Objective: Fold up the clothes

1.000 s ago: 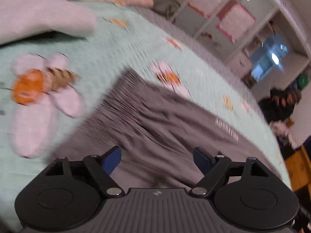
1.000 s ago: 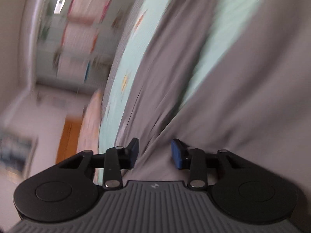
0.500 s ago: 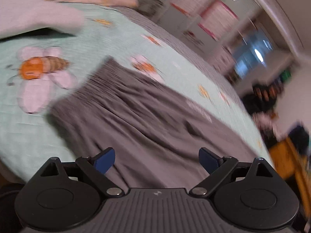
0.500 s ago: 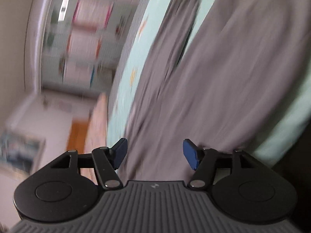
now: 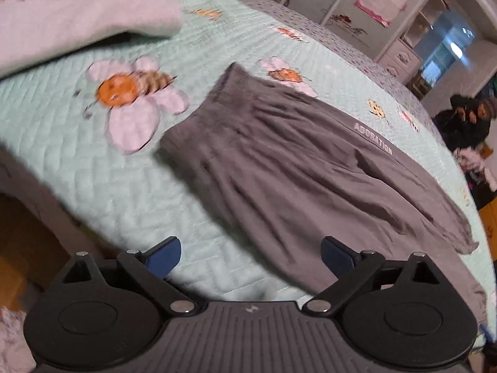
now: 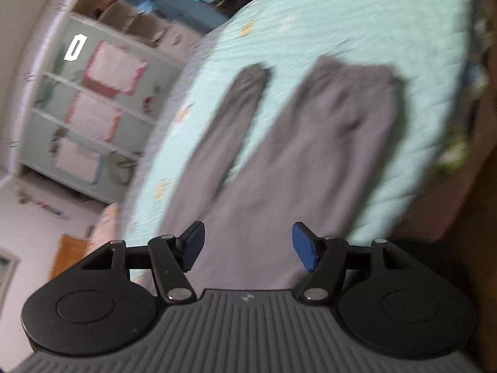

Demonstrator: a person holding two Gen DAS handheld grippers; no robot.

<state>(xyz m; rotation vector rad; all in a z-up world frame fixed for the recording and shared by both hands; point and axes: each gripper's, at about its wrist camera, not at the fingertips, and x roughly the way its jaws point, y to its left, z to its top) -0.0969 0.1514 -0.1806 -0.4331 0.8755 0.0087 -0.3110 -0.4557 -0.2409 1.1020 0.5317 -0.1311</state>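
With both your left gripper (image 5: 251, 256) and right gripper (image 6: 247, 250) spread and empty above the bedspread (image 5: 130, 186), the grey trousers (image 5: 304, 168) lie on it unfolded, legs apart, needing one leg laid over the other.

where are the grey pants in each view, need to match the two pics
Left wrist: the grey pants run from the waistband at upper centre down to the lower right.
Right wrist: the grey pants fill the centre, two legs pointing up.
Shared landmark: the mint quilted bedspread beneath them.
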